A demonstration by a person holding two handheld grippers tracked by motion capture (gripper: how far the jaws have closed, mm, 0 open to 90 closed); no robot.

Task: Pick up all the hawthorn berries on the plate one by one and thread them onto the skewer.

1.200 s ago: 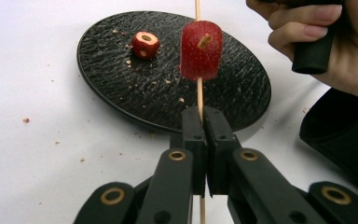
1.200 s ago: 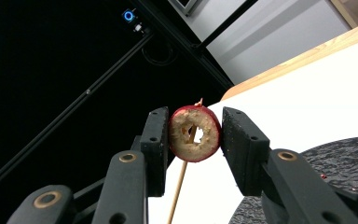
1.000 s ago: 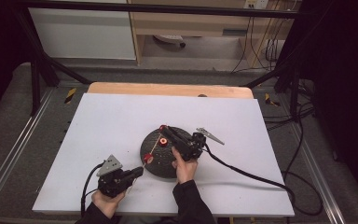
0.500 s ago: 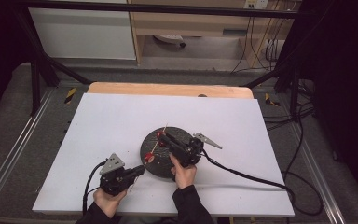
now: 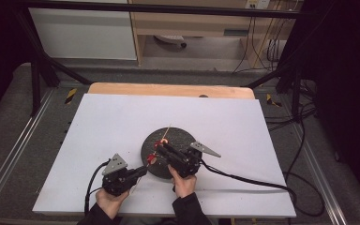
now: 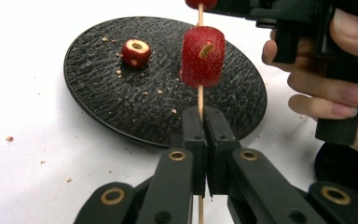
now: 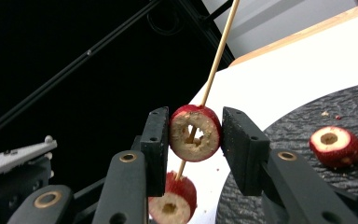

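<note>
Both grippers work at the near rim of the round black textured plate (image 5: pixel 178 140), which sits on the white table (image 5: pixel 98 122). Left gripper (image 6: pixel 204 126), just off the plate's near-left edge, is clenched on the lower end of a thin wooden skewer (image 6: pixel 200 100) that rises over the plate. Right gripper (image 7: pixel 196 135), above the plate's near side, grasps a hollowed red fruit ring (image 7: pixel 195 133) threaded on that skewer; its pads press both flanks. A second cored red fruit piece (image 6: pixel 203 56) sits lower on the skewer, between the two grippers. One more cored red piece (image 6: pixel 136 52) lies loose on the plate, among scattered crumbs (image 6: pixel 142 95).
</note>
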